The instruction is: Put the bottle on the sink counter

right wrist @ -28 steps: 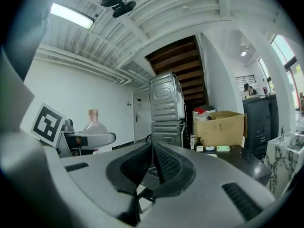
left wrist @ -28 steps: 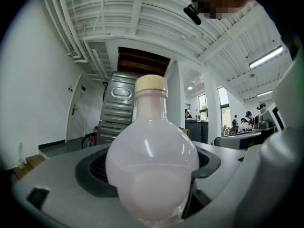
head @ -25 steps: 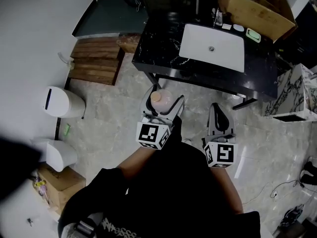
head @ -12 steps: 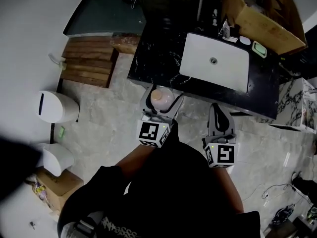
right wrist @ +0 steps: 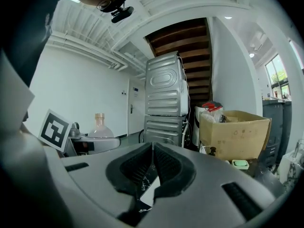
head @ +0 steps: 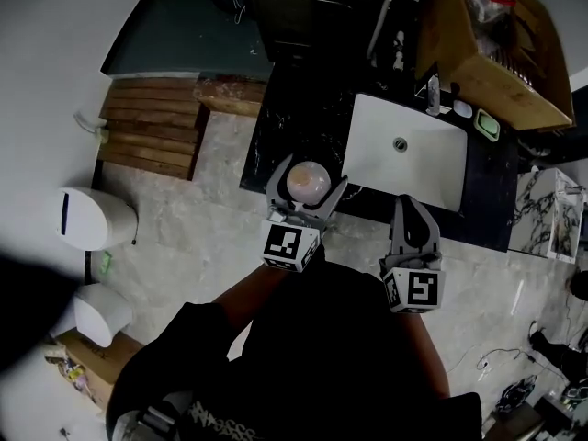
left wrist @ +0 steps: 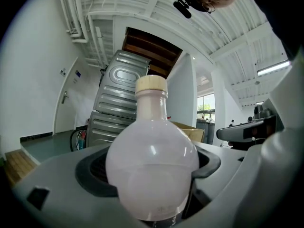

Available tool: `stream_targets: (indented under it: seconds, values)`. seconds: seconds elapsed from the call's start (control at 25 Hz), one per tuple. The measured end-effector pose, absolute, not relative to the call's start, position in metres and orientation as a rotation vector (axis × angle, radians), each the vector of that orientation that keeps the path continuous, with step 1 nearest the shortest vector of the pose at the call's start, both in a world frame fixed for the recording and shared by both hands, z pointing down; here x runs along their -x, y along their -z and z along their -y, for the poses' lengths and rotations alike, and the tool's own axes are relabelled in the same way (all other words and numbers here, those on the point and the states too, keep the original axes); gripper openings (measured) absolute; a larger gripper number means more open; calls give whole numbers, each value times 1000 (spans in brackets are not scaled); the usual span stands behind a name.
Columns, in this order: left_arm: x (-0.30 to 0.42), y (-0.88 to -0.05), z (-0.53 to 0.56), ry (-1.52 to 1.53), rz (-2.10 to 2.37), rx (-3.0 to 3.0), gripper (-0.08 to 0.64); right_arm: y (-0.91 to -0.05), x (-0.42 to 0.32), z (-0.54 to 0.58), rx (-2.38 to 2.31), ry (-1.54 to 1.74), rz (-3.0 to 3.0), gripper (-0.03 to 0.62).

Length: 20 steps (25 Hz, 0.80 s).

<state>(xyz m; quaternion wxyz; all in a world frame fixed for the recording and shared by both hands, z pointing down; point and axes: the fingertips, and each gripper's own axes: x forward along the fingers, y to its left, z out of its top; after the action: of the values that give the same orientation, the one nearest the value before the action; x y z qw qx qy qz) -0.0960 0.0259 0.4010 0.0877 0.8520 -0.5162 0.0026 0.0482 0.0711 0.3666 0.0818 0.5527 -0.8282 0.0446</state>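
my left claw (head: 306, 191) gripped the bottle (left wrist: 152, 163) round its bulb | I judged it rigid, slick, breakable, part-full | my right claw (right wrist: 153, 148) pinched shut, empty | worktop (head: 303, 118) at 12 o'clock

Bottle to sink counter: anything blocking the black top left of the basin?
Nothing visible. The left gripper holds the bottle upright by the counter's front edge, and the black stretch left of the white basin looks bare. The cardboard box and green dish sit behind the basin, off that path.
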Motion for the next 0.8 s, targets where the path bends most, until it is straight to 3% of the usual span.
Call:
stream_targets:
  seconds: [0.8]
  values:
    - [51, -428, 100, -121, 1422, -2675, 402, -390, -55, 33, -1641, -207, 2521, 40]
